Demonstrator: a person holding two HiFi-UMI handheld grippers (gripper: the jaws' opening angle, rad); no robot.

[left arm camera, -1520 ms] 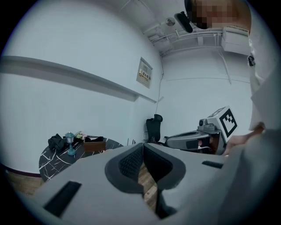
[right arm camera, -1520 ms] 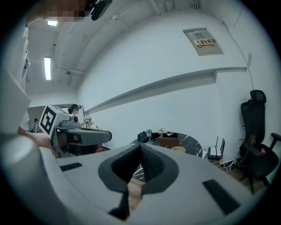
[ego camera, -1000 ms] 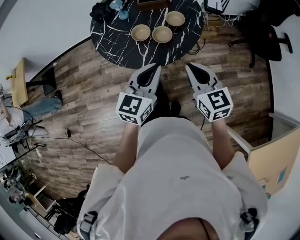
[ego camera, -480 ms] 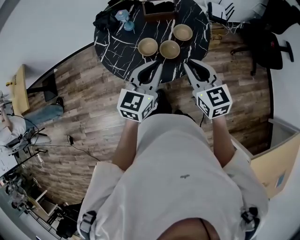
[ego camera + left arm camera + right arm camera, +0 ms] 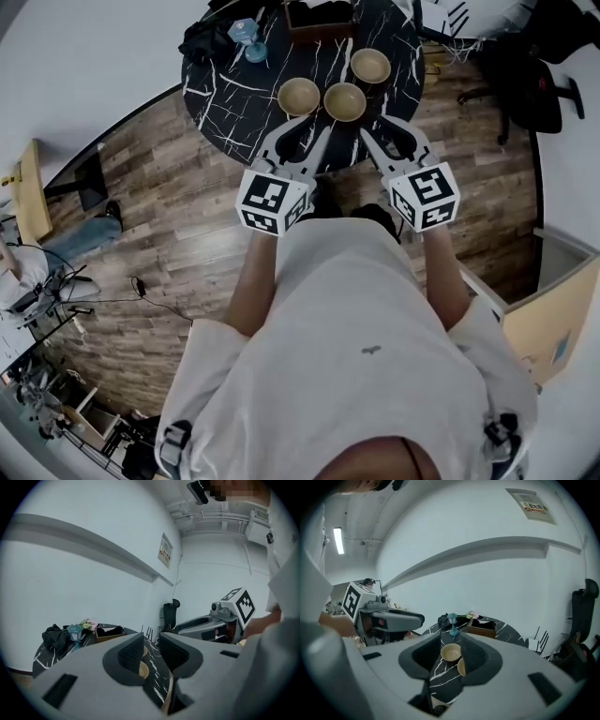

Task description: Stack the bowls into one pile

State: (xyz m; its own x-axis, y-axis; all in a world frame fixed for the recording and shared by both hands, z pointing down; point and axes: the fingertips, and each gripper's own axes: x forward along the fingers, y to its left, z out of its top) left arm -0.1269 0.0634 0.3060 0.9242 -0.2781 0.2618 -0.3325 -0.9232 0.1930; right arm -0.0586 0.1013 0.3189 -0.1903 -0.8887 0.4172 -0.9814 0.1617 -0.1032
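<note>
Bowls (image 5: 345, 101): three unstacked by table (image 5: 225, 84) near edge | nothing piled yet | my left gripper (image 5: 300, 139), right gripper (image 5: 390, 139): jaws just opening apart, empty

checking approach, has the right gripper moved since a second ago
Yes: right gripper went forward, over the table edge; jaws have just been opening, empty.

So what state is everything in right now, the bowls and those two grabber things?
Left bowl: upright, empty, unstacked on the table.
Middle bowl: upright, empty, unstacked.
Right bowl: upright, empty, unstacked.
Left gripper: fingers have just been opening, nothing between them.
Right gripper: fingers have just been opening, nothing between them.
</note>
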